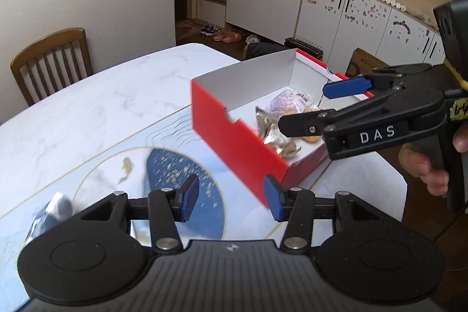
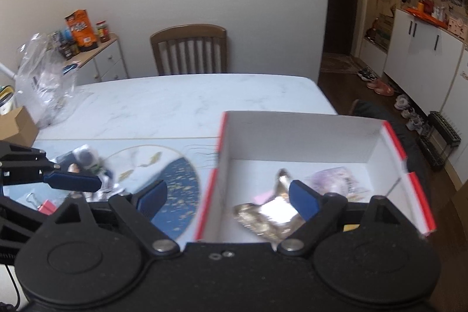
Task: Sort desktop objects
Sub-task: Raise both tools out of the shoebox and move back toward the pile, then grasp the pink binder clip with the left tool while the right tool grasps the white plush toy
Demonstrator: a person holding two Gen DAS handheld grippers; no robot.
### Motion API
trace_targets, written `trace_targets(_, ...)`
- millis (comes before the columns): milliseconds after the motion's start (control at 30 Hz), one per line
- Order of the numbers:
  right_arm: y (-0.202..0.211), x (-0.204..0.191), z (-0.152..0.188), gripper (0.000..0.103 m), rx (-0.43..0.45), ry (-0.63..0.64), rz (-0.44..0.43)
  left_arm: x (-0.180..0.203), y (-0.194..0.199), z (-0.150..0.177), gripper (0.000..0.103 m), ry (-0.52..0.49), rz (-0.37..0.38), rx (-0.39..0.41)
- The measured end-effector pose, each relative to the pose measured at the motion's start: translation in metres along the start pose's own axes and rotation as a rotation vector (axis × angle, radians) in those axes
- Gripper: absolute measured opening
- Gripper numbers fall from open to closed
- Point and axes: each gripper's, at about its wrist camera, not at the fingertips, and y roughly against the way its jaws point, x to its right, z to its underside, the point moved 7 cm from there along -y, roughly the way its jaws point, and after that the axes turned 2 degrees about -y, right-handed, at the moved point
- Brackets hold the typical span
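Note:
A red box (image 1: 234,142) with a white inside stands on the white table (image 1: 87,107); it also shows in the right wrist view (image 2: 295,133). Inside lie a gold foil packet (image 2: 263,218), a purple packet (image 2: 336,180) and a biscuit (image 1: 311,138). My left gripper (image 1: 231,198) is open and empty, just left of the box's near corner. My right gripper (image 2: 231,198) is open and empty, straddling the box's left wall; in the left wrist view (image 1: 304,107) it hangs over the box. A silver packet (image 1: 52,212) lies at the left.
A blue and white mat (image 1: 181,174) covers the near table. Red and black binder clips (image 2: 44,203) and small packets (image 2: 84,160) lie left. A clear plastic bag (image 2: 44,78) and a cardboard box (image 2: 14,125) stand at the far left. A wooden chair (image 2: 190,48) is behind.

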Motion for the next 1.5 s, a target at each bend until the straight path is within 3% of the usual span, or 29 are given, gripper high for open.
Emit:
trace_targets(167, -0.005, -0.037, 0.007, 0.09, -0.011, 0.005, -0.02, -0.03, 0.021, 0.023, 0.058, 0.021, -0.019, 0.013)
trace_targets(500, -0.018, -0.109, 0.015, 0.09, -0.046, 0.033, -0.036, -0.089, 0.052, 0.067, 0.083, 0.074, -0.064, 0.025)
trace_targets(633, -0.026, -0.13, 0.019, 0.09, -0.061, 0.041, -0.039, -0.11, 0.059, 0.085, 0.085, 0.084, -0.079, 0.019)
trace_targets(767, -0.033, -0.149, 0.02, 0.09, -0.073, 0.045, -0.037, -0.127, 0.064, 0.1, 0.1, 0.097, -0.092, 0.033)
trace_targets(1267, -0.071, -0.197, 0.023, 0.089, -0.118, 0.099, -0.034, -0.18, 0.053, 0.156, 0.102, 0.071, -0.105, -0.017)
trace_targets(1500, -0.088, -0.214, 0.025, 0.087, -0.139, 0.12, -0.036, -0.189, 0.04, 0.176, 0.102, -0.025, -0.036, -0.06)
